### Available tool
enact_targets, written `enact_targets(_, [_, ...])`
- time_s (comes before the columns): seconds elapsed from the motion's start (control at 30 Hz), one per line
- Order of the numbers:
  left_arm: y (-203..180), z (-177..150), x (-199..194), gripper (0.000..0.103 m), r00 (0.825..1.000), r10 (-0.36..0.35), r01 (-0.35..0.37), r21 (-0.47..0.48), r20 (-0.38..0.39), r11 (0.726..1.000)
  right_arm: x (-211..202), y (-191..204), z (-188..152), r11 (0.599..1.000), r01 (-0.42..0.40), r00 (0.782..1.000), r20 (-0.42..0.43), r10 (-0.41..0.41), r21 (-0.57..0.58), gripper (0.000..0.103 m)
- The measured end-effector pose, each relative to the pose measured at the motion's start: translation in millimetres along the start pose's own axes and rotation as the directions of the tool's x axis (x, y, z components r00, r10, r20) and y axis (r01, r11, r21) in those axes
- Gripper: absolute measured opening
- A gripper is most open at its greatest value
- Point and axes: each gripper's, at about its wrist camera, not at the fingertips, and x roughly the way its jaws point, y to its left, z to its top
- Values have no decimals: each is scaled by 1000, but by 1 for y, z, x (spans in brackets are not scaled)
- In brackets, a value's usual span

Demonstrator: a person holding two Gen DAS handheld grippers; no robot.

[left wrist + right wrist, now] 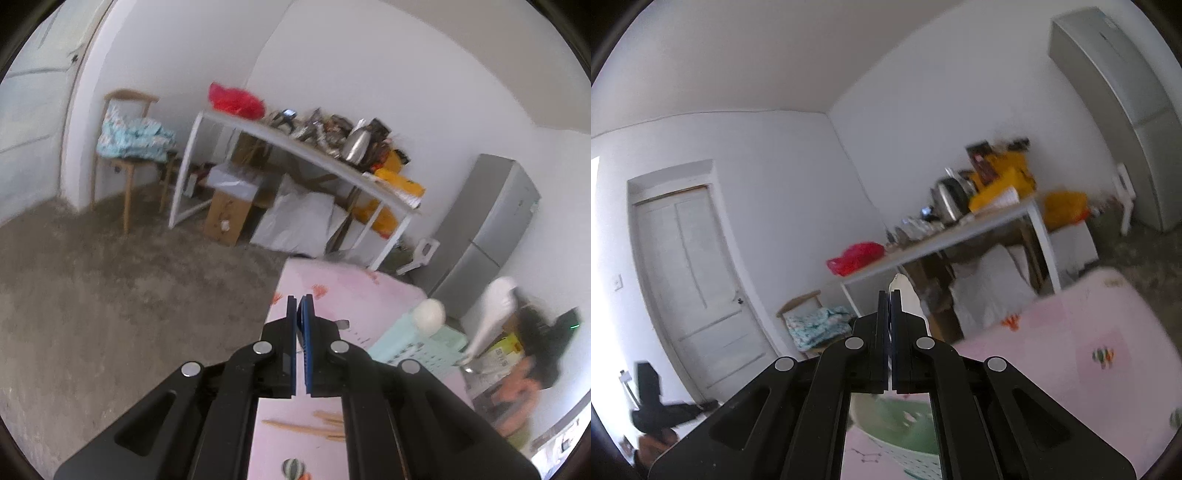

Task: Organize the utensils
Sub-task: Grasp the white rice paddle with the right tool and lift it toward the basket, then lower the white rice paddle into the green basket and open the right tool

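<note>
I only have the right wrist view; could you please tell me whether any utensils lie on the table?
Observer: Yes, wooden chopsticks lie on the pink tablecloth, below the left gripper.
Operator: Is anything in the basket?
Observer: One white spoon stands in the mint basket.
Operator: Is the left gripper free while my right gripper holds this white utensil?
Observer: Yes, its jaws are nearly shut on nothing.

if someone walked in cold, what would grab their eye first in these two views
Probably the black left tongs shut over the pink tablecloth, where wooden chopsticks lie below them. To the right, a white spoon is held above a mint green basket. In the right wrist view, the right tongs are shut on that white spoon, with a red bag on the cluttered white table behind.
</note>
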Motion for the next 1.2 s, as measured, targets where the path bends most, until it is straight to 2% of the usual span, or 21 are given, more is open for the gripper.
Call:
enact_targets(0.13, [-23,10,-10,2,998,-63,62,34,28,997,-1,-18,-20,998,55,998,-36,-53,39,0])
enact_targets(0.23, [-43,17,-14,2,992,-121,119,60,41,991,-12,-20,-23,997,65,998,-30,-64,46,0])
enact_targets(0.4, [-70,22,-11,2,980,-196,193,89,33,977,-23,-20,-6,996,46,998,34,-48,79,0])
enact_targets(0.57, [-89,24,-2,2,966,-257,256,81,-4,963,-12,-12,6,997,25,995,91,-32,76,0])
enact_targets(0.7, [-111,29,10,2,961,-272,275,138,-39,952,-4,-9,2,998,37,996,80,-41,49,0])
enact_targets(0.77, [-131,32,21,2,966,-248,258,220,-71,941,-5,-10,3,998,43,995,92,-47,49,0])
enact_targets(0.83, [-151,33,28,2,974,-215,226,313,-70,922,-6,-14,8,997,42,993,112,-48,61,0])
enact_targets(0.97, [-189,33,38,2,984,-175,174,473,-41,864,-6,-18,17,996,41,988,148,-52,76,0])
enact_targets(1.1, [-223,18,45,2,991,-129,83,632,28,771,-3,-20,18,996,43,988,145,-53,75,0])
enact_targets(1.2, [-237,8,51,2,991,-106,20,709,78,705,-2,-21,19,996,42,988,148,-54,81,0])
